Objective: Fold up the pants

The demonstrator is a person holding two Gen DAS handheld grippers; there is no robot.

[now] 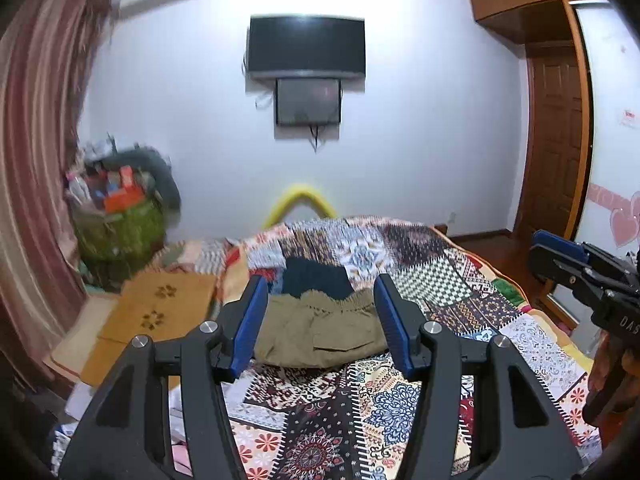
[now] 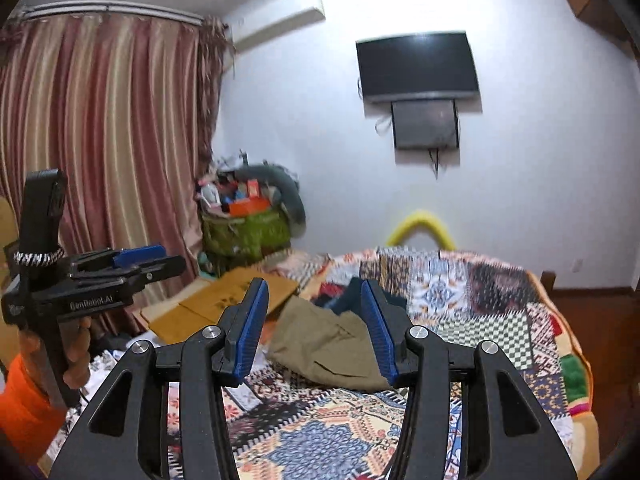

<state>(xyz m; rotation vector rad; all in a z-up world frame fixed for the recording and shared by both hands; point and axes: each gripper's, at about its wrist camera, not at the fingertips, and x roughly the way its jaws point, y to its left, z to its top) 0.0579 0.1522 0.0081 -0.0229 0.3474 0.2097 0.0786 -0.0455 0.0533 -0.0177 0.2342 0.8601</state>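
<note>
Holding both tools above the bed, I see my left gripper [image 1: 320, 320] with blue pads apart and nothing between them, and my right gripper [image 2: 316, 326] likewise parted and empty. Folded khaki cotton pants [image 1: 320, 332] lie on the patchwork patterned quilt [image 1: 460, 292], just before a dark navy garment [image 1: 316, 278].

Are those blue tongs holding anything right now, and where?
Nothing. Both the left tongs and right tongs are open and empty; the khaki pants lie on the bed beyond them.
</note>
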